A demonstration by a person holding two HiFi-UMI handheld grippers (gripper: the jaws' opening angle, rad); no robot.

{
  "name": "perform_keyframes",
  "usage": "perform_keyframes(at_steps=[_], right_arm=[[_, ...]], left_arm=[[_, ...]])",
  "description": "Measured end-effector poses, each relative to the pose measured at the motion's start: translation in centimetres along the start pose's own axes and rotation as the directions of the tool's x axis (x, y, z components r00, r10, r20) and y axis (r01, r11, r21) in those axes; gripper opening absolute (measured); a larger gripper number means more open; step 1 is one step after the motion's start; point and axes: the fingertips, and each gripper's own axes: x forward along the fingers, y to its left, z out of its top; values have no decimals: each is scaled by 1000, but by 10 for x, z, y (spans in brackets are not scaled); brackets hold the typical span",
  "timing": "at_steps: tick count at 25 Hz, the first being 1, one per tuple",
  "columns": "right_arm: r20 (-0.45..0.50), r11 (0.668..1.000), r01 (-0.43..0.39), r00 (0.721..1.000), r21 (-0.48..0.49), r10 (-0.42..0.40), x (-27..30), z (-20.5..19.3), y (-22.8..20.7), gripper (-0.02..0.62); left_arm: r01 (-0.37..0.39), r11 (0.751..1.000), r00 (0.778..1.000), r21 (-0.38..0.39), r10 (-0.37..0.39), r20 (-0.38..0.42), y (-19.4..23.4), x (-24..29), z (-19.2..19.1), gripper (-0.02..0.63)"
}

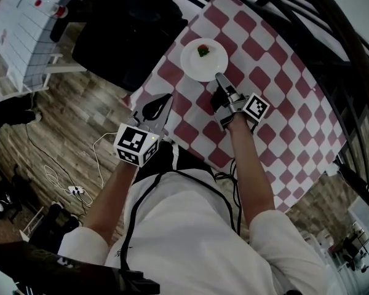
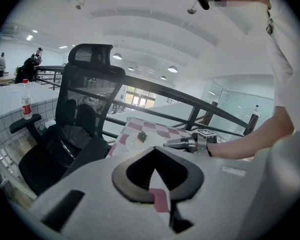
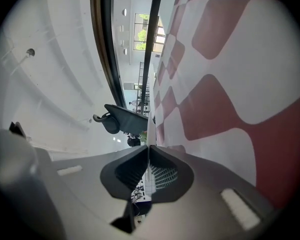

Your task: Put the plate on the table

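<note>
A small white plate [image 1: 203, 60] with a bit of red and green food [image 1: 203, 50] sits over the red-and-white checked tablecloth [image 1: 277, 103], near the table's far corner. Whether it rests on the cloth or hangs just above it, I cannot tell. My right gripper [image 1: 219, 77] is shut on the plate's near rim. The right gripper view shows that rim [image 3: 150, 129] edge-on as a thin white line pinched at my right gripper [image 3: 148, 146], with the cloth [image 3: 225, 84] close alongside. My left gripper [image 1: 166, 100] hovers at the table's left edge, shut and holding nothing. From it I see the plate [image 2: 135, 143] and the right gripper [image 2: 167, 144].
A black office chair [image 1: 129, 29] stands just left of the table. A dark railing [image 1: 332, 35] runs along the table's far side. A white tiled counter [image 1: 31, 23] holds a bottle [image 2: 26, 101]. Cables [image 1: 67, 183] lie on the wood floor.
</note>
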Motion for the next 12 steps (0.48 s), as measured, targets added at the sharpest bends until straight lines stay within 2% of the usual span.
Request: perform_keyframes(at_steps=[6, 12], right_arm=[[-4, 1000, 30, 1000, -3, -30, 17, 3, -7, 18], [-8, 994, 105, 994, -4, -105, 24, 6, -20, 17]], left_arm=[[11, 1000, 1000, 7, -11, -5, 3, 13, -2, 8], [15, 1000, 1000, 7, -15, -5, -2, 16, -3, 8]])
